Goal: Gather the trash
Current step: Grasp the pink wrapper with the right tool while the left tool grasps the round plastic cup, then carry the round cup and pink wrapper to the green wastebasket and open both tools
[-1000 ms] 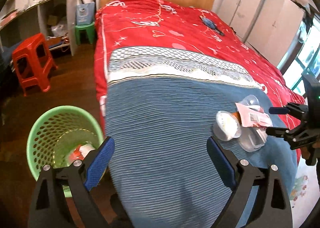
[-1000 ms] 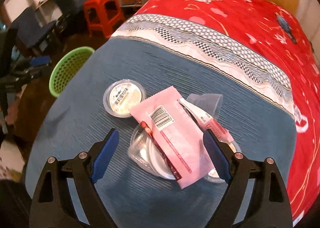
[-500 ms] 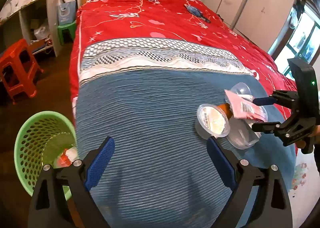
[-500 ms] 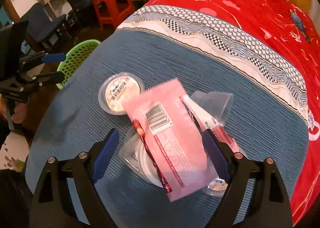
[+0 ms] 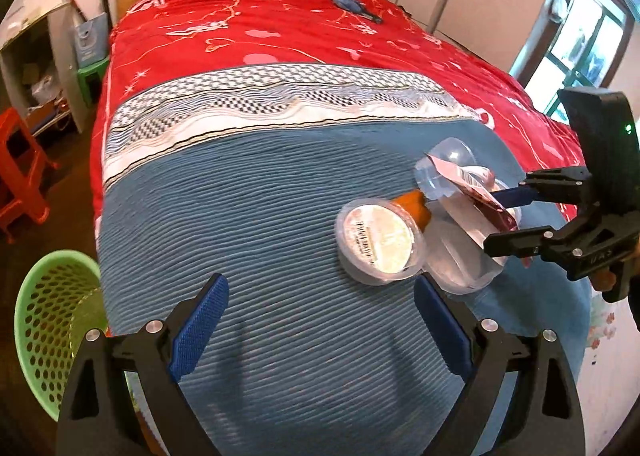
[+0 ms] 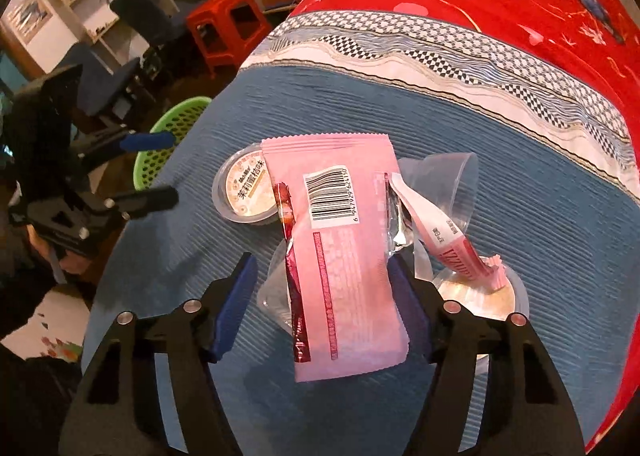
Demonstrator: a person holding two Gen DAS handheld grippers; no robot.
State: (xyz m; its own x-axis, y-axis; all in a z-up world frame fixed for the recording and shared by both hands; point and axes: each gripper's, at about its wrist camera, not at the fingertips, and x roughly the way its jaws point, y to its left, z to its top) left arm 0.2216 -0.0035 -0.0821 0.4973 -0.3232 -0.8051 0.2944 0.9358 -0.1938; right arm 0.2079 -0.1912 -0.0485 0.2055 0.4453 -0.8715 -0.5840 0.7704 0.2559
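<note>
A pile of trash lies on the blue blanket point(image 5: 280, 215) at the foot of the bed: a sealed round cup point(image 5: 378, 240) point(image 6: 244, 187), clear plastic cups point(image 5: 460, 268) point(image 6: 444, 175), a narrow pink sachet point(image 6: 448, 240) and a pink wrapper point(image 6: 340, 248) point(image 5: 472, 187). My right gripper point(image 6: 320, 296) point(image 5: 504, 219) straddles the pink wrapper, jaws narrowed, the right pad against its edge and the left pad apart from it. My left gripper point(image 5: 320, 332) is open and empty over the blanket, just short of the sealed cup.
A green mesh waste basket point(image 5: 52, 332) point(image 6: 172, 135) stands on the wooden floor left of the bed, with some trash inside. A red stool point(image 5: 20, 167) point(image 6: 228, 27), shelves and a dark chair point(image 6: 140, 15) stand further left. A blue object point(image 5: 352, 5) lies on the red bedspread.
My left gripper has swung from the basket toward the trash pile. My right gripper has moved in around the pink wrapper and narrowed, and the wrapper has tilted up off the cups.
</note>
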